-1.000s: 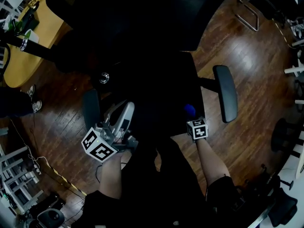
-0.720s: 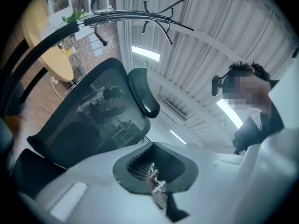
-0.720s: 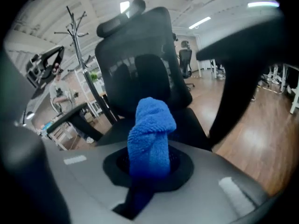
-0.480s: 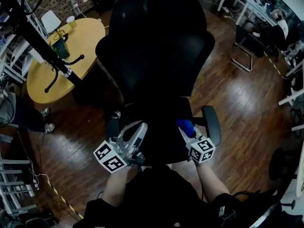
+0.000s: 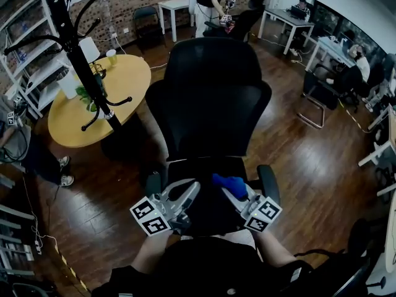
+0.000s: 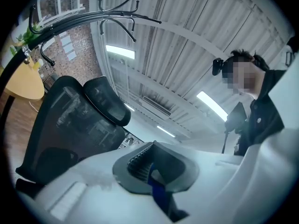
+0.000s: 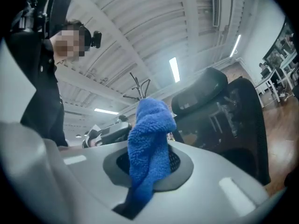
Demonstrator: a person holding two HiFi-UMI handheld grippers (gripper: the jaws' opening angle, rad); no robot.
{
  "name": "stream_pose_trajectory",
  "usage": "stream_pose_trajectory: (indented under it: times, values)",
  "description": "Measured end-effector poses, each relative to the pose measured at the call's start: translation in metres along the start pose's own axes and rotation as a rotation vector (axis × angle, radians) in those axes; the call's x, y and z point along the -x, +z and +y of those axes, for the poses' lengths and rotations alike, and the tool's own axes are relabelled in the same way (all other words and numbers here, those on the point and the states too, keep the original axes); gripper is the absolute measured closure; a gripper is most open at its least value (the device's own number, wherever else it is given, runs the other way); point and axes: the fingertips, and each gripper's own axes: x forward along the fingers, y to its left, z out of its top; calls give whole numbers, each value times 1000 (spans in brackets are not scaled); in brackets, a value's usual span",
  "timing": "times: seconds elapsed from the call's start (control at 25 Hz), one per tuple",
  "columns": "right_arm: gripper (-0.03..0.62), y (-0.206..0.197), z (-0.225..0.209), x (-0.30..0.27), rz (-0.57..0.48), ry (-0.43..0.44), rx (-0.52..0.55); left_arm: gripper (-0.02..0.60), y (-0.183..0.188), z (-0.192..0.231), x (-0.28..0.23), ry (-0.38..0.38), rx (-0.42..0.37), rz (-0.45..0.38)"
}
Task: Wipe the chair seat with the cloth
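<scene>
Right gripper (image 5: 228, 189) has its fingers clamped on the blue cloth (image 7: 148, 143), tilted up above the chair seat (image 5: 203, 171). Left gripper (image 5: 192, 189) fingers are together. It's either dropping in to wipe or lifting off a pass; I can't call which.

Left hand-held gripper (image 5: 193, 189) closed, right hand-held gripper (image 5: 234, 193) clamped

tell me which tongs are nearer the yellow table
Left. The left tongs hang over the left edge of the seat, toward the table; the right tongs, shut on the cloth, are over its right half, farther away.
</scene>
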Motion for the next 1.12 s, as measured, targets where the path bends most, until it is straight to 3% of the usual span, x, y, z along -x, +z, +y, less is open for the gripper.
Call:
stream_pose_trajectory:
  times: [0.32,0.52,0.64,0.76,0.92,1.12]
  values:
    - [556,16,-1,14,-49,26,-9,589,-6,-9,-12,10,-31,20]
    - [556,16,-4,33,-91,43,-46,589,-18,-11,-10,94,-110,55]
    - [556,16,1,35,-109,39,-33,589,-19,-11,8,123,-106,42]
    - [556,19,20,43,-140,23,-9,589,-21,-24,21,95,-99,38]
    - [556,19,53,70,-155,-34,37,589,-28,-61,27,5,-105,10]
    - [556,-4,129,101,-140,-76,51,589,-44,-114,80,-36,-107,-4]
